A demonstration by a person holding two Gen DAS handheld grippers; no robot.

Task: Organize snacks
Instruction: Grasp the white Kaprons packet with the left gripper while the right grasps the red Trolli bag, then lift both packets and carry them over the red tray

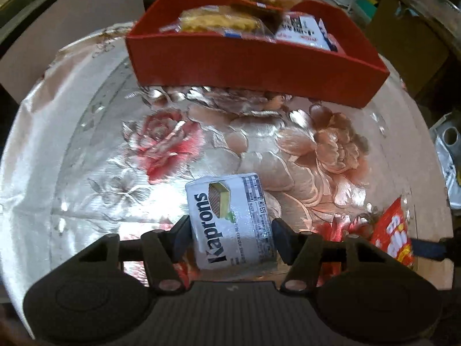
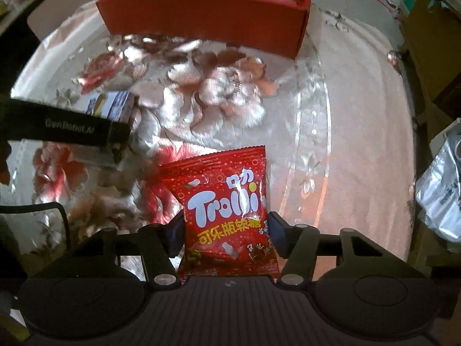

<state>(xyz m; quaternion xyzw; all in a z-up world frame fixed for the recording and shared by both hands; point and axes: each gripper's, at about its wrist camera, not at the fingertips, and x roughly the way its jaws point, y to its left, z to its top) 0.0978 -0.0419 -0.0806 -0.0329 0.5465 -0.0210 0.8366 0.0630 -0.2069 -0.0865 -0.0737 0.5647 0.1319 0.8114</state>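
My left gripper (image 1: 232, 239) is shut on a white Kaprons wafer pack (image 1: 227, 216), its pads pressing both sides just above the floral tablecloth. My right gripper (image 2: 226, 236) is shut on a red Trolli gummy bag (image 2: 227, 201), held upright between the pads. The Trolli bag (image 1: 393, 230) also shows at the lower right of the left wrist view. In the right wrist view the left gripper's black body (image 2: 72, 129) reaches in from the left with the Kaprons pack (image 2: 115, 106). A red box (image 1: 259, 69) stands at the far side, holding a yellow pastry pack (image 1: 219, 21) and a white packet (image 1: 302, 31).
The table carries a shiny floral cloth (image 1: 317, 150) under a round glass top whose rim (image 2: 322, 121) curves on the right. Beyond the table's right edge are cardboard boxes (image 2: 432, 43) and a silver bag (image 2: 440, 196). The red box (image 2: 201, 14) fills the far middle.
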